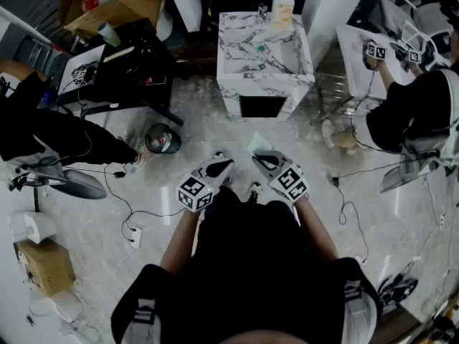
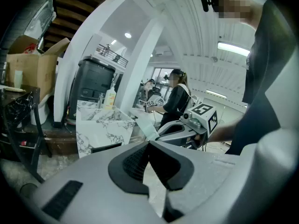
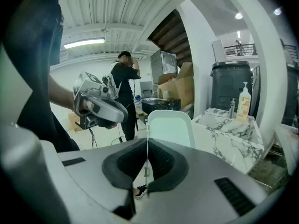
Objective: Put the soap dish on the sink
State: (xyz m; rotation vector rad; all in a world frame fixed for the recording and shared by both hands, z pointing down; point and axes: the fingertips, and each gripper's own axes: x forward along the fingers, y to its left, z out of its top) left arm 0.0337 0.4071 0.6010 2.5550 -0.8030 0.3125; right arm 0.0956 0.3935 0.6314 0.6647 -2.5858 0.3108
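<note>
The soap dish [image 1: 259, 144] is a pale green, thin-walled tray held up in front of me. My right gripper [image 1: 261, 158] is shut on its near edge, and in the right gripper view the dish [image 3: 171, 127] stands on edge just beyond the jaws [image 3: 147, 146]. My left gripper [image 1: 223, 166] hangs beside it, shut with nothing in it [image 2: 149, 146]. The white marble sink [image 1: 265, 50] stands on the floor ahead, with a soap bottle [image 1: 282, 8] at its back rim. From the left gripper view the dish [image 2: 147, 125] and right gripper [image 2: 187, 125] appear in front of the sink [image 2: 100, 125].
A black table [image 1: 122, 63] and a round bin [image 1: 162, 139] stand on the left. Cables and a power strip [image 1: 135, 236] lie on the marble floor. Another person [image 1: 419, 110] with grippers works at the right, by a white table [image 1: 355, 56].
</note>
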